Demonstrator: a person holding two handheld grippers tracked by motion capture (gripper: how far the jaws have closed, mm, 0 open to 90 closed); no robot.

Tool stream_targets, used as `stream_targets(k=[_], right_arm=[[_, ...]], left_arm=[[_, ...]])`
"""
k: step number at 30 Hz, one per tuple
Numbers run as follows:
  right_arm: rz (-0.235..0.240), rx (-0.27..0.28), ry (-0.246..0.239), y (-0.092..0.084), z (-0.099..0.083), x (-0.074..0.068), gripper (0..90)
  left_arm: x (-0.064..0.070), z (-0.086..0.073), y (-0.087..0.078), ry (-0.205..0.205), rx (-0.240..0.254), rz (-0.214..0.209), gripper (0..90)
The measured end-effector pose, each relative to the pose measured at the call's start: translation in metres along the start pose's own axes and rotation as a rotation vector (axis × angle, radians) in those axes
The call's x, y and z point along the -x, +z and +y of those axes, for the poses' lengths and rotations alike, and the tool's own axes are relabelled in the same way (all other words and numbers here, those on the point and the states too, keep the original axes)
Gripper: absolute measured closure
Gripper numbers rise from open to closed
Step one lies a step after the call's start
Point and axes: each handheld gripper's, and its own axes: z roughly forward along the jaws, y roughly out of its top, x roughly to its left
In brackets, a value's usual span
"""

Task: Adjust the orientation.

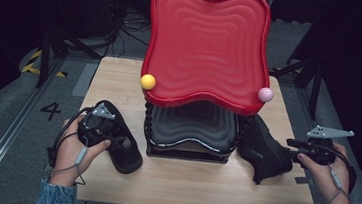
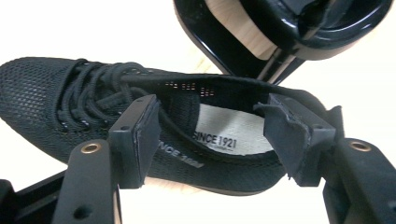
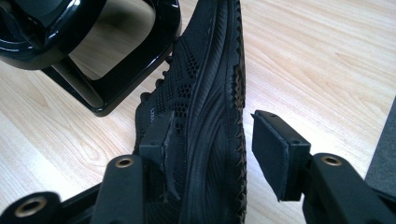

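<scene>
The left gripper [image 2: 210,140] has its jaws wide apart around the heel end of a black shoe [image 2: 140,121]. One pad sits on the outside of the shoe and the other is at the heel rim; a grip cannot be told. The right gripper [image 3: 210,154] is also spread wide. Another black shoe [image 3: 210,116] lies on its side between its jaws, touching one pad, with a gap to the other. A black rack [image 1: 188,133] stands between both shoes.
</scene>
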Motion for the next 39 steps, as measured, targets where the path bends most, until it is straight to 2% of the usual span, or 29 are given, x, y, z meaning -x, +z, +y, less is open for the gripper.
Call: stream_targets(k=[3, 6, 8, 10, 11, 16, 19, 20, 21, 23, 26, 27, 31, 33, 35, 39], right_arm=[[-0.004, 0.0, -0.006, 0.0, -0.001, 0.001, 48.7], [0.015, -0.004, -0.003, 0.002, -0.002, 0.001, 48.5], [0.028, 0.009, 0.015, 0.002, -0.002, 0.002, 47.0], [0.013, 0.023, 0.013, 0.001, -0.002, 0.002, 47.2], [0.017, 0.011, 0.028, 0.001, -0.002, 0.002, 47.4], [0.011, -0.016, 0.008, -0.001, -0.003, 0.001, 48.8], [0.008, -0.015, 0.004, -0.002, -0.003, 0.001, 49.7], [0.01, -0.019, 0.007, -0.002, -0.003, 0.001, 49.8], [0.013, -0.021, 0.003, -0.001, -0.003, 0.001, 49.8], [0.014, -0.021, -0.004, 0.0, -0.003, 0.001, 49.8], [0.017, -0.019, -0.005, 0.0, -0.003, 0.0, 49.8], [0.019, -0.018, -0.005, 0.0, -0.003, -0.001, 49.8], [0.023, -0.012, -0.006, -0.001, -0.002, -0.001, 49.7], [0.027, -0.012, -0.01, -0.001, -0.002, -0.001, 49.7], [0.027, -0.014, -0.011, 0.0, -0.002, -0.002, 49.7], [0.027, -0.014, -0.014, 0.001, -0.003, -0.001, 49.7]], left_arm=[[0.002, 0.001, -0.003, 0.005, 0.003, -0.006, 37.3], [0.004, 0.002, -0.005, -0.002, 0.007, -0.02, 38.3], [0.005, 0.003, -0.006, 0.012, 0.001, -0.025, 38.7], [0.007, 0.005, -0.007, 0.024, -0.001, -0.032, 38.8], [0.008, 0.005, -0.007, 0.016, -0.001, -0.04, 38.9], [0.016, 0.009, -0.007, 0.026, -0.008, -0.071, 42.4], [0.02, 0.011, -0.007, 0.035, -0.021, -0.082, 46.1], [0.02, 0.012, -0.006, 0.054, -0.023, -0.081, 47.4], [0.022, 0.012, -0.006, 0.05, -0.034, -0.098, 49.5], [0.024, 0.013, -0.004, 0.049, -0.041, -0.106, 52.6], [0.028, 0.014, -0.001, 0.063, -0.05, -0.131, 57.9], [0.029, 0.016, 0.0, 0.084, -0.056, -0.129, 57.2], [0.036, 0.018, 0.005, 0.084, -0.088, -0.142, 56.0], [0.037, 0.018, 0.009, 0.085, -0.11, -0.132, 59.5], [0.036, 0.018, 0.012, 0.093, -0.118, -0.092, 66.9], [0.036, 0.017, 0.012, 0.083, -0.1, -0.102, 83.4]])
